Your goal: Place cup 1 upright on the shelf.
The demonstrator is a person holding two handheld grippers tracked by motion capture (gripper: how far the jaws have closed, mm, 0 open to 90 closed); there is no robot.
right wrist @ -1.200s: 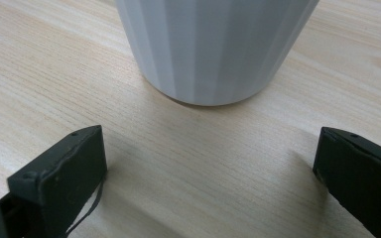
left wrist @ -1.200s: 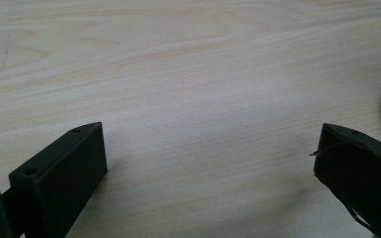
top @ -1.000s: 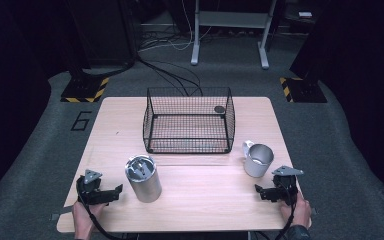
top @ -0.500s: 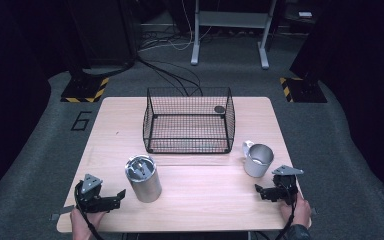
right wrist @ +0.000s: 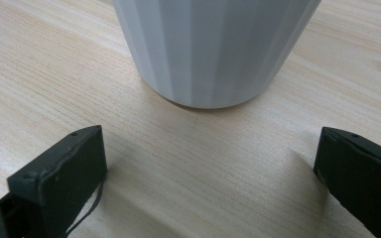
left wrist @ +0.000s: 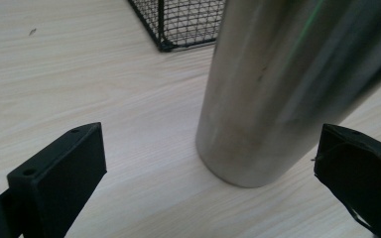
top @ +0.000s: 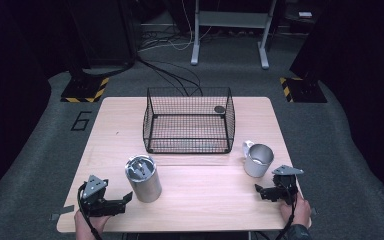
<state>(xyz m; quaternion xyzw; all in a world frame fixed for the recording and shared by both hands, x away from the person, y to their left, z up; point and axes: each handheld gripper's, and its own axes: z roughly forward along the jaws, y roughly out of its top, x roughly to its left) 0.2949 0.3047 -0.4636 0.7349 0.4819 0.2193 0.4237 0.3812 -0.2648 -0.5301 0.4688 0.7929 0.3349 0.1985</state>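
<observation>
The tall can [top: 143, 178] at 7 o'clock is shiny silver, and the mug [top: 257, 159] at 4 o'clock is pale grey with faint up-and-down stripes. The wire basket [top: 188, 121] at 12 o'clock is black with a criss-cross pattern. The table [top: 115, 130] is light wood with thin lines.

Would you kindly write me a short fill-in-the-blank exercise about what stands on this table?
1. The black wire basket stands at the ____ edge of the wooden table.
2. The left gripper faces the tall steel ____ with its jaws wide apart.
3. The right gripper is ____, just short of the mug.

Missing words: far; cup; open
</observation>
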